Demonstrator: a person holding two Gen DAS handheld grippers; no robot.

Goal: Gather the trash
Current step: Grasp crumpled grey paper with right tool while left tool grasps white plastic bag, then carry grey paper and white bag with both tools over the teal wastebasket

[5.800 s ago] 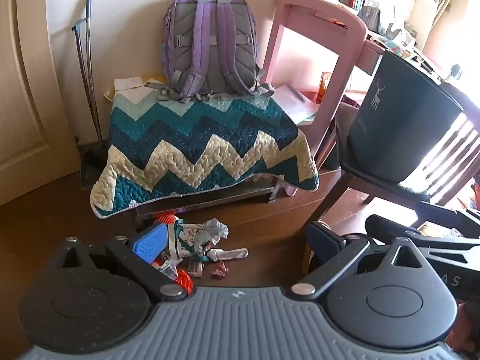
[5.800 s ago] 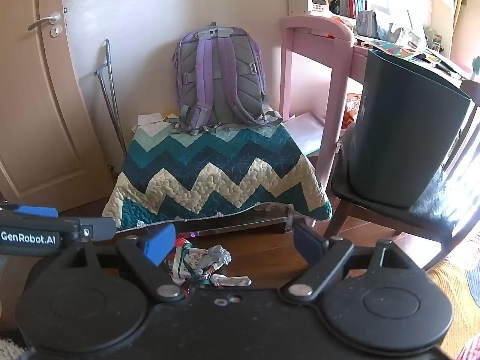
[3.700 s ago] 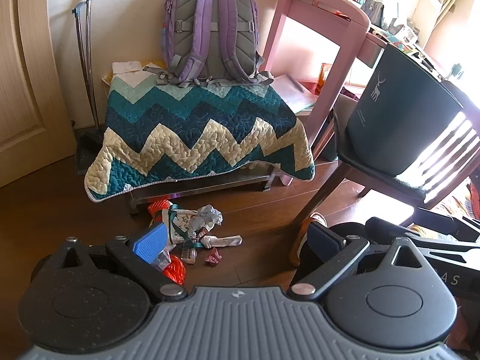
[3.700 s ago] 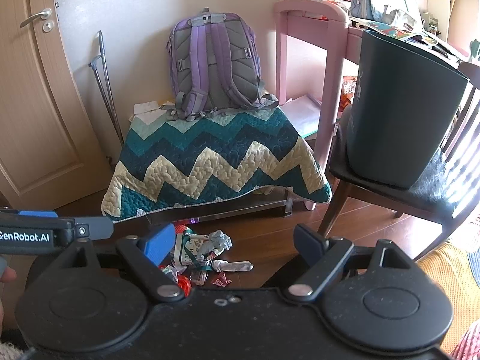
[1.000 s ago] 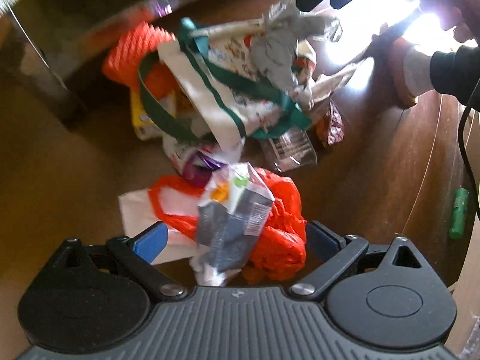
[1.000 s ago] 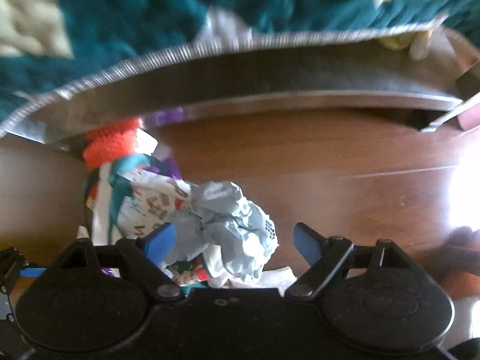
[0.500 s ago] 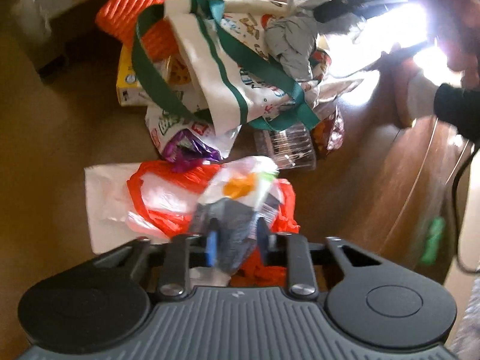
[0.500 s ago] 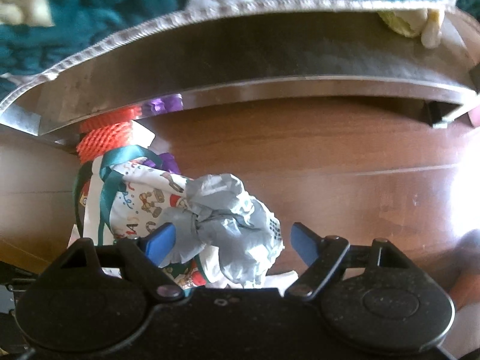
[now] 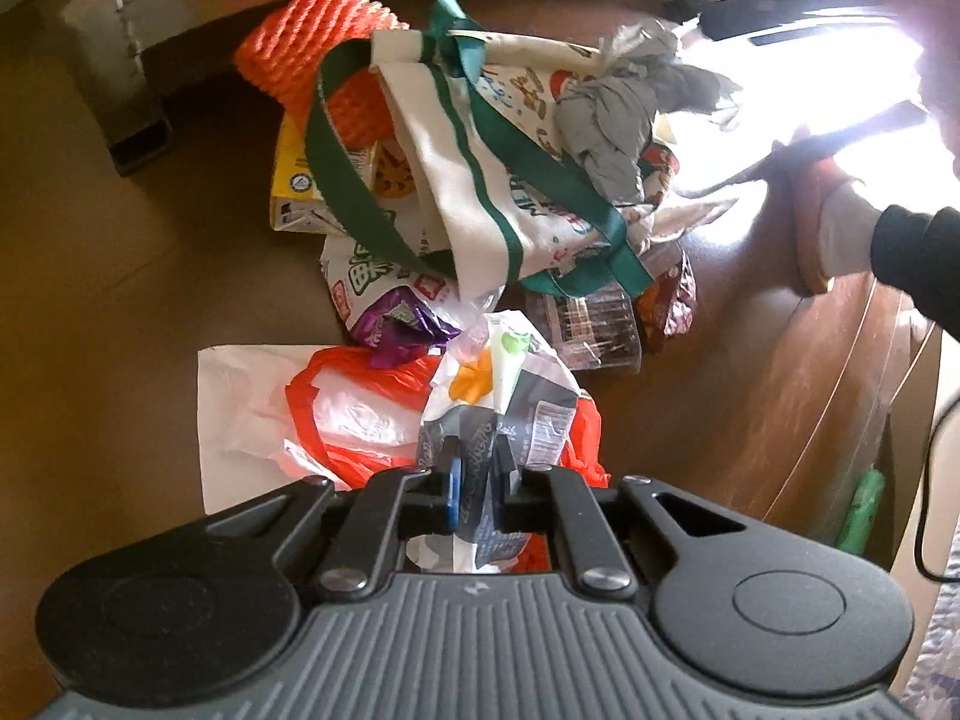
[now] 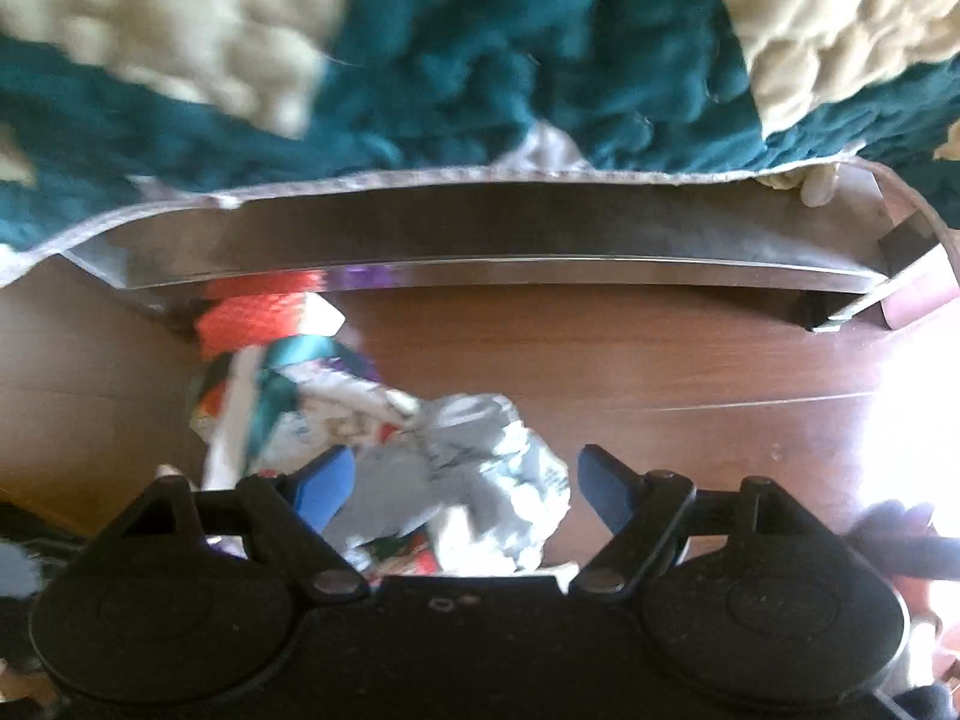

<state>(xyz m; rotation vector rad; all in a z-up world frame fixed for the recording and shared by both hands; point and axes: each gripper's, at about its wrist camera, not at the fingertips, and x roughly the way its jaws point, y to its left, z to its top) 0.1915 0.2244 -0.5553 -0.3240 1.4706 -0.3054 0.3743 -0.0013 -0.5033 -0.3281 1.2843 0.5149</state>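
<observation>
A heap of trash lies on the brown wooden floor. My left gripper (image 9: 477,489) is shut on a grey and white snack wrapper (image 9: 510,402) that lies over an orange plastic bag (image 9: 354,414). Beyond it are a white cloth bag with green straps (image 9: 480,180), an orange net (image 9: 318,54), a yellow carton (image 9: 294,180) and a crumpled grey paper ball (image 9: 606,114). My right gripper (image 10: 462,486) is open with the same grey paper ball (image 10: 474,474) between its fingers, on top of the cloth bag (image 10: 282,402).
A metal bench frame (image 10: 480,240) draped with a teal and cream quilt (image 10: 480,48) stands just behind the heap. A bench leg (image 9: 132,114) is at the left. A person's foot (image 9: 828,228) and a cable (image 9: 924,480) are at the right.
My left gripper has shut on the snack wrapper and held it over the last half second. My right gripper has narrowed around the grey paper ball and dropped lower.
</observation>
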